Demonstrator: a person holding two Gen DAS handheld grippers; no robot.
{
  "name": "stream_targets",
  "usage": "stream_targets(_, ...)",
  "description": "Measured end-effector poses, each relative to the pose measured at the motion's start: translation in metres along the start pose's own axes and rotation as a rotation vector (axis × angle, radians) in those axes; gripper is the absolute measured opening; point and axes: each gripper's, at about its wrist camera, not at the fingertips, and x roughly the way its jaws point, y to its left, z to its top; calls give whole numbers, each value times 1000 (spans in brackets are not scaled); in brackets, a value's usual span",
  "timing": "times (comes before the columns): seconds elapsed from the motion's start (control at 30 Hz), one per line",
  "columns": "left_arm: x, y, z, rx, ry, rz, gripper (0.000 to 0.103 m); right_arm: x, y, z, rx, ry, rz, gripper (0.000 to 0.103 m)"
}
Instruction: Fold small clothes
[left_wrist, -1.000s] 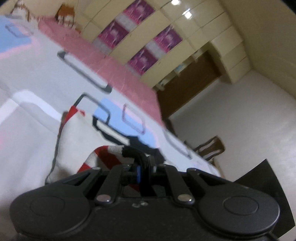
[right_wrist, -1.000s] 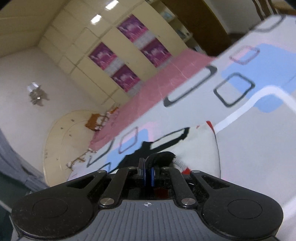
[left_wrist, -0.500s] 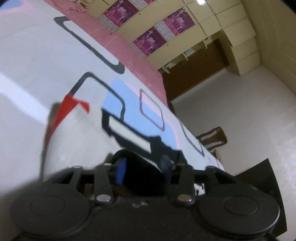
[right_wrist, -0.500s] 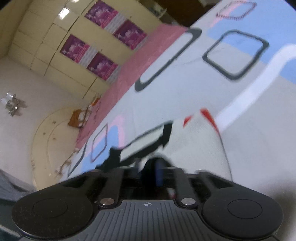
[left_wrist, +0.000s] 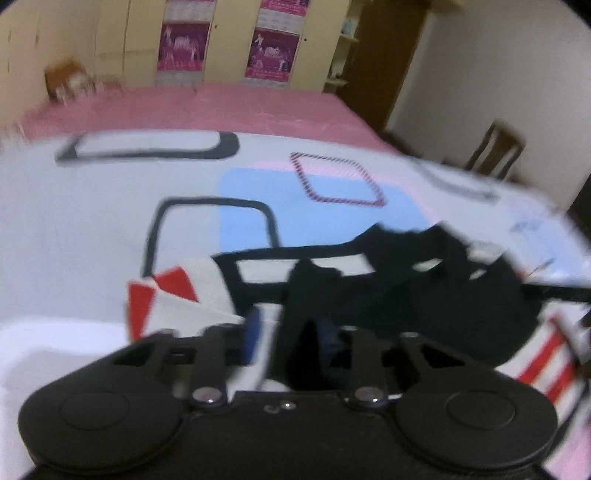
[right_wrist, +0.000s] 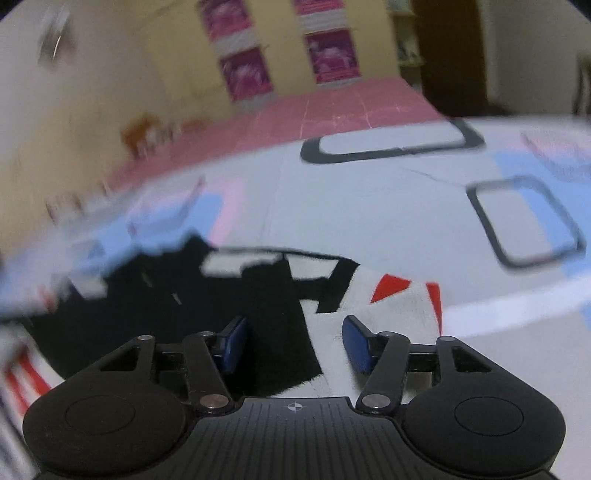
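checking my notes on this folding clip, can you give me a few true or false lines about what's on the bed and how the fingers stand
1. The garment lies on a patterned bedsheet. True.
2. The garment is plain green. False: it is white with black and red parts.
3. The right gripper has its fingers apart, nothing pinched. True.
4. A chair stands beyond the bed. True.
5. The wall behind the bed is bare. False: purple posters hang on it.
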Motion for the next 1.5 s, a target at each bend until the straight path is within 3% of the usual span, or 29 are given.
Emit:
stream_targets(0.03, 0, -2, -1, 16, -10, 11, 5, 2, 12, -3, -85, -11, -43, 22)
stream_targets(0.07, -2, -2, -2, 2, -31, 14, 4, 2, 19, -5, -135, -25, -78, 11)
stream_targets(0.13, -16, 2, -4, -44, -107, 20, 4, -6, 18, -5, -115, -59, -84, 2)
stream_targets(0.2, -29, 5, -4, -69, -184, 30, 4, -18, 14, -4, -99, -119, -107, 2)
stream_targets(0.27, -31, 6, -1, -71, -214, 52, 4, -24, 6, -8, -76, -154, -128, 2)
stream_targets(0.4, 11, 11, 7, -90, -89, 81, 4, 4, -5, -17, -17, -69, -164, 2)
stream_targets(0.57, 17, 4, 6, -24, -75, 113, 6, 4, -6, -12, -5, -53, -172, 4)
stream_targets(0.6, 15, 4, 7, -18, -70, 114, 14, 1, -7, -9, 2, -60, -166, 28)
stream_targets(0.63, 13, 3, 7, -19, -70, 118, 38, -4, -5, -5, 4, -83, -192, 72)
stream_targets(0.67, 8, 1, 7, -17, -82, 131, 51, -14, -3, -6, -7, -128, -204, 83)
stream_targets(0.7, 0, -4, 6, -10, -105, 146, 63, -25, 0, -8, -22, -172, -188, 84)
stream_targets(0.77, -22, -20, 2, 5, -175, 132, 59, -34, 10, -6, -16, -157, -157, 77)
stream_targets(0.8, -28, -30, 1, 10, -192, 95, 55, -36, 17, -7, -19, -142, -119, 53)
stream_targets(0.83, -31, -43, -1, 25, -198, 61, 54, -34, 29, -8, -34, -117, -80, 40)
stream_targets(0.97, -16, -101, -10, 143, -129, -40, 55, -18, 86, -21, -141, -67, -12, 40)
stream_targets(1.13, 3, -118, -28, 220, -75, -26, 64, 2, 123, -34, -227, -31, -5, 40)
stream_targets(1.2, -4, -102, -35, 204, -85, 18, 67, 1, 113, -35, -242, -33, -23, 40)
stream_targets(1.3, -18, -58, -46, 132, -92, 111, 75, -6, 68, -36, -178, -33, -213, 40)
stream_targets(1.4, -27, -38, -48, 109, -98, 114, 75, -18, 28, -39, -91, -22, -202, 40)
stream_targets(1.47, -28, -46, -44, 119, -96, 135, 71, -21, 38, -36, -125, -15, -231, 40)
stream_targets(1.5, -31, -51, -43, 116, -95, 134, 65, -24, 47, -34, -133, -28, -244, 41)
